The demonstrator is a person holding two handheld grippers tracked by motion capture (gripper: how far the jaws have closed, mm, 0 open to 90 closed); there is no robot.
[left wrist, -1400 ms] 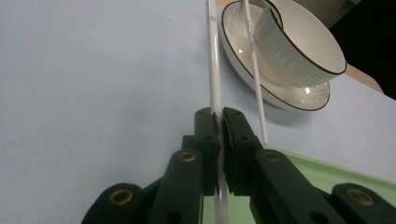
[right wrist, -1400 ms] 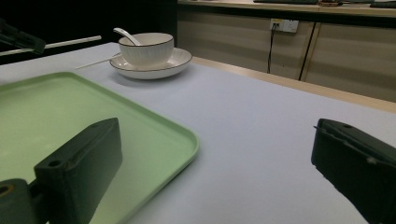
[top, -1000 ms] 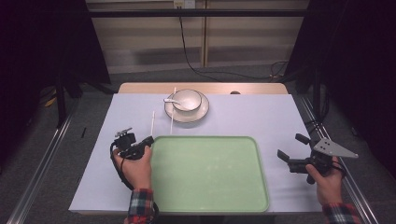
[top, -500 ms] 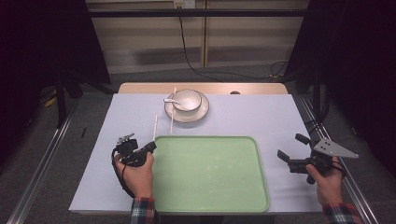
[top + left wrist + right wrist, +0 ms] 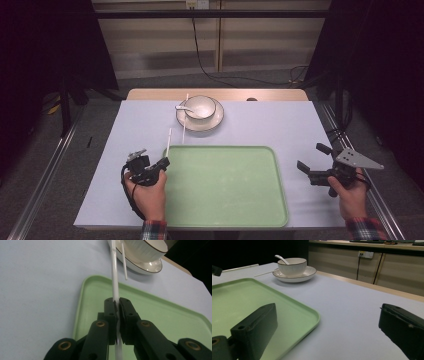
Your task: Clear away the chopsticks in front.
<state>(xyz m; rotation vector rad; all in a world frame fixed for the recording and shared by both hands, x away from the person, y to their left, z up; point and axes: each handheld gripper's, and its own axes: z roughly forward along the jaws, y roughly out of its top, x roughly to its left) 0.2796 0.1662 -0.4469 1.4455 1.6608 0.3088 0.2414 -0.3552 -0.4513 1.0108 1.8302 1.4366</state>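
My left gripper (image 5: 163,162) sits at the left edge of the green tray (image 5: 225,190), shut on a thin white chopstick (image 5: 168,141) that points away toward the dishes. In the left gripper view the jaws (image 5: 117,303) pinch that chopstick (image 5: 114,272) over the tray corner (image 5: 86,290). A second chopstick (image 5: 185,119) leans on the plate (image 5: 216,120), which carries a white bowl (image 5: 201,106) with a spoon (image 5: 182,107). My right gripper (image 5: 311,157) is open, right of the tray, with nothing between its fingers (image 5: 254,327).
The table's back edge (image 5: 270,94) is bare wood behind the pale cover. A black cable (image 5: 200,55) hangs down the wall behind. Bare cover lies between the tray and the plate and on both sides of the tray.
My left gripper has drawn back toward the person and slightly right, carrying the chopstick with it. The right gripper has stayed where it was.
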